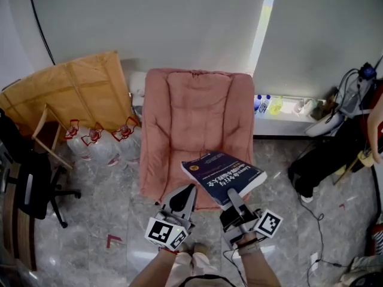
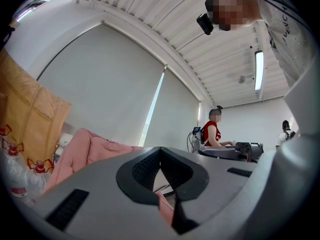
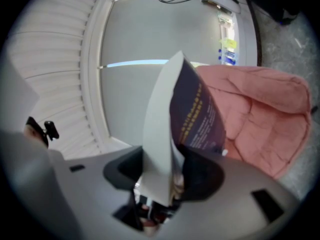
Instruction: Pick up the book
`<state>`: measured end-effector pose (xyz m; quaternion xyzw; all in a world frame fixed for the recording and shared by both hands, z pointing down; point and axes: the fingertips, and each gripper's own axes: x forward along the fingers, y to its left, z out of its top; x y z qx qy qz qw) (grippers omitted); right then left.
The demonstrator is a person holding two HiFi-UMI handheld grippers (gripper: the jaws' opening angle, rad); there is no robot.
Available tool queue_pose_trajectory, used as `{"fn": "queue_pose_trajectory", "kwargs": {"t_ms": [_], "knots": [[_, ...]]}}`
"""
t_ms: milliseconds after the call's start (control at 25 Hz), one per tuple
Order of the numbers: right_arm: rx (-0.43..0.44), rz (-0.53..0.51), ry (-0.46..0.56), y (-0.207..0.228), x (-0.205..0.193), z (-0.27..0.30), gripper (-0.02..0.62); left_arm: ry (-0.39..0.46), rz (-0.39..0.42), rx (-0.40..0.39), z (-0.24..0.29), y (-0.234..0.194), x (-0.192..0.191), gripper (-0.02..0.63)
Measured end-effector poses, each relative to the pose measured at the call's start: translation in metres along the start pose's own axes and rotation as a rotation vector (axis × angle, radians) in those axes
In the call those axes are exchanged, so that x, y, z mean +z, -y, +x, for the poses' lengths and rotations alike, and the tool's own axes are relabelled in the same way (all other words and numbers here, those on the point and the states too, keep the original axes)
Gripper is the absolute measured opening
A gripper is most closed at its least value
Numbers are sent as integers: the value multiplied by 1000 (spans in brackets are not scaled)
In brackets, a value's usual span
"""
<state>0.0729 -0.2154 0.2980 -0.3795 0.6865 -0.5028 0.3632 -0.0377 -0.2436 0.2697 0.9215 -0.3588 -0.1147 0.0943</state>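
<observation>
Roughly level, right gripper (image 1: 231, 196) tight on book (image 1: 224, 175) above pink chair (image 1: 191, 112); left gripper (image 1: 190, 189) closed, empty.

Grey marble floor (image 1: 90, 220) — pink cushioned chair (image 1: 197, 118) against pale blinds (image 1: 149, 17); black office chair (image 1: 30, 184) left.

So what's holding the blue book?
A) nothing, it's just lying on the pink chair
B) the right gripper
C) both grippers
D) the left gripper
B: the right gripper has its jaws clamped on the edge of the book, while the left gripper is shut with nothing in it.
</observation>
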Motion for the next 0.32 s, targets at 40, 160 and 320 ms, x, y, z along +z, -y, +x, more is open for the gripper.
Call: {"fn": "queue_pose_trajectory", "kwargs": {"t_ms": [40,160,320], "knots": [[-3,-2,-1,1,0,0,204,0,-2,-1,0,0,0,11],[-9,-1,1,3,0,0,204,-1,-6,-2,1,-1,-2,11],[-11,10,4,6,-1,3,204,-3,-8,-5,3,-5,-3,11]]}}
